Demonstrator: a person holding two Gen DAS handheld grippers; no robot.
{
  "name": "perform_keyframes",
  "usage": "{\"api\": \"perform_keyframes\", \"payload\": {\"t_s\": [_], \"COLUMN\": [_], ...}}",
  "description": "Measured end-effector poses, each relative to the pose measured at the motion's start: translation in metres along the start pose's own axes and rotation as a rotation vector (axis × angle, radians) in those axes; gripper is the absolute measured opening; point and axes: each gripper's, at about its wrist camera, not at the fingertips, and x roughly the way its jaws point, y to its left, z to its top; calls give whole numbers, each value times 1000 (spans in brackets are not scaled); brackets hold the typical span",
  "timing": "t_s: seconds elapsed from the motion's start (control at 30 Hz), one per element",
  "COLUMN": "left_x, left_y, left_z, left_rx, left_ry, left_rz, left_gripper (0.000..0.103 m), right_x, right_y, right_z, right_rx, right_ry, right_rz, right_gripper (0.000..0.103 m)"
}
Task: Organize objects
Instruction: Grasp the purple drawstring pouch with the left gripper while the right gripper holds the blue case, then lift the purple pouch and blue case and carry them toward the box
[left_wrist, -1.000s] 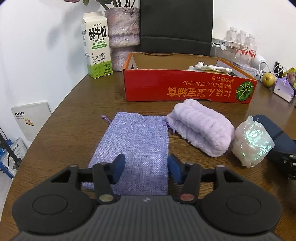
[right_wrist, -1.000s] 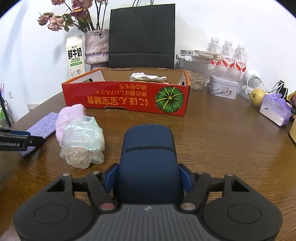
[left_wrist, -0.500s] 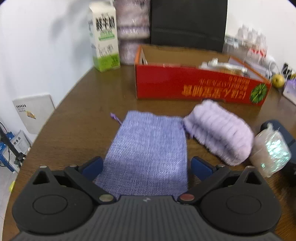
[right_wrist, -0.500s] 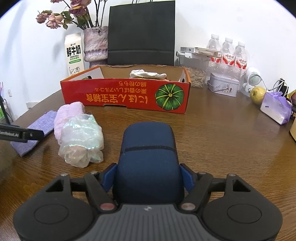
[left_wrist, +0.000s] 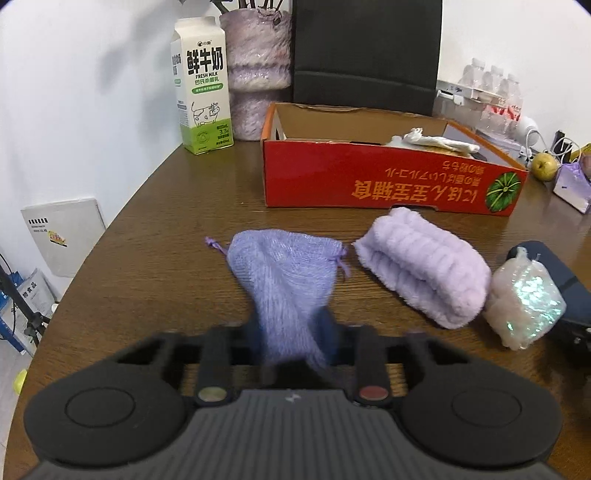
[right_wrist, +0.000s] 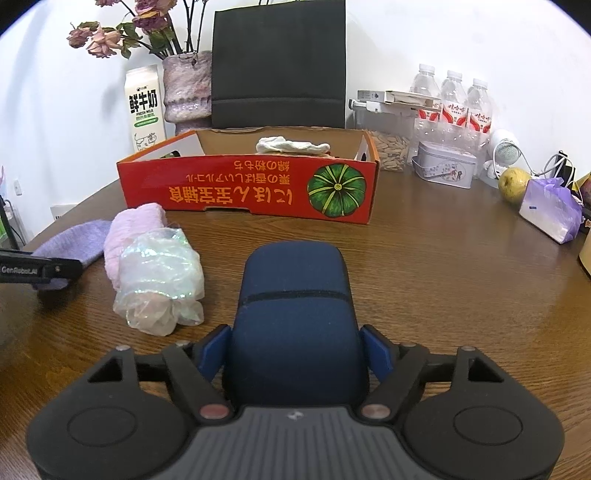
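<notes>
Four things remain outside the box (right_wrist: 247, 192) at twelve o'clock: left gripper (left_wrist: 291, 332) pinches the pouch (left_wrist: 284, 266), right gripper (right_wrist: 295, 347) clamps the blue case (right_wrist: 295, 295), towel (left_wrist: 421, 266) and bag (right_wrist: 159, 273) untouched.

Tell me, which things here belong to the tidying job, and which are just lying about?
Job: purple pouch in left gripper, navy case in right gripper, fluffy towel, shiny packet, red box.

Lying about: milk carton, vase, water bottles, pear.
</notes>
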Motion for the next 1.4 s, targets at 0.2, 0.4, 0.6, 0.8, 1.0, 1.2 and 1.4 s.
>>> {"api": "perform_keyframes", "payload": {"t_s": [0.2, 0.4, 0.6, 0.8, 1.0, 1.2, 1.4], "left_x": [-7, -16, -24, -29, -30, -33, -37], "left_y": [-6, -12, -18, -21, -20, -25, -28], "left_z": [-6, -11, -17, -21, -22, -21, -19], "left_rx": [6, 5, -8, -30, -62, -60, -62], "left_ry": [-10, -24, -34, -36, -38, -36, -42], "left_rz": [21, 24, 24, 30, 41, 53, 48], "left_gripper": [13, 13, 13, 13, 13, 13, 13], "right_x": [1, 2, 7, 6, 3, 0, -4], "right_y": [0, -1, 0, 4, 3, 6, 5], "right_z": [0, 1, 4, 6, 6, 5, 5], "right_rx": [5, 12, 17, 15, 17, 14, 18], "right_ry": [6, 9, 10, -9, -23, -28, -30], "right_rz": [-5, -13, -14, -19, -17, 0, 10], "right_gripper": [85, 87, 88, 70, 66, 64, 63]}}
